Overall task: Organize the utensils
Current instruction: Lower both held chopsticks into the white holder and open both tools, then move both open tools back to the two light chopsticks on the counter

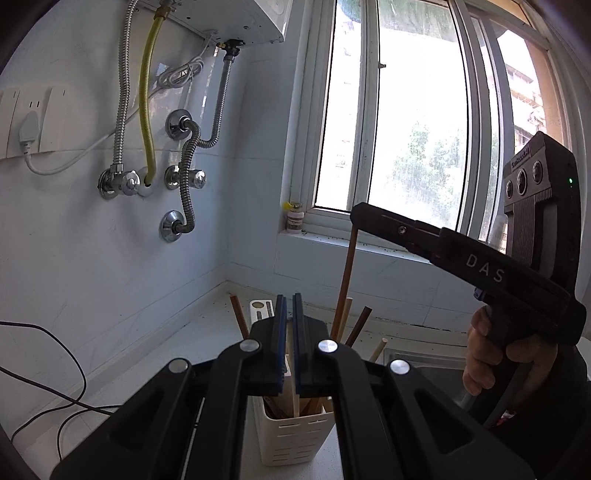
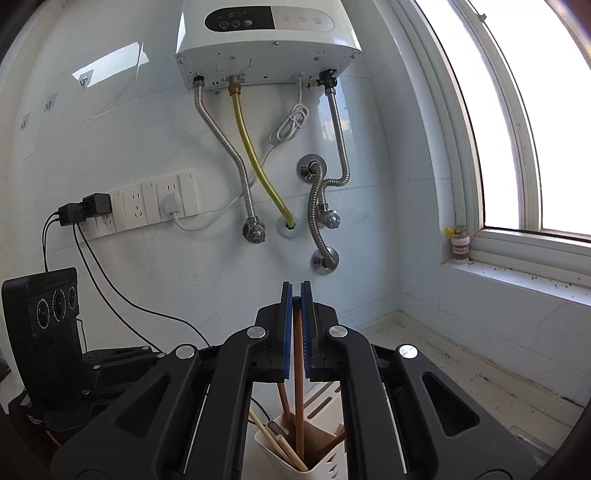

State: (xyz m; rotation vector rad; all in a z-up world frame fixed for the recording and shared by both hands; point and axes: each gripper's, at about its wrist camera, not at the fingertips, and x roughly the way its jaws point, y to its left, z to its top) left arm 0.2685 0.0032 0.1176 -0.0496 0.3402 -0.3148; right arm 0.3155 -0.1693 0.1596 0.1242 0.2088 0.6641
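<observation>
A white slotted utensil holder (image 1: pixel 291 439) stands on the counter with several wooden chopsticks in it. My left gripper (image 1: pixel 290 301) hangs just above it, shut on a pale chopstick (image 1: pixel 292 373) that points down into the holder. Coming in from the right, my right gripper (image 1: pixel 355 221) is shut on the top of a brown chopstick (image 1: pixel 347 277) whose lower end is in the holder. In the right wrist view that brown chopstick (image 2: pixel 298 354) runs from between the blue pads of the right gripper (image 2: pixel 296 287) down into the holder (image 2: pixel 325 467).
A white knife block (image 1: pixel 260 308) stands behind the holder, a steel sink (image 1: pixel 424 369) to its right. Black cables (image 1: pixel 55 391) lie on the counter at left. Water heater (image 2: pixel 266 33) hoses and valves hang on the wall; a small bottle (image 1: pixel 294 218) sits on the window sill.
</observation>
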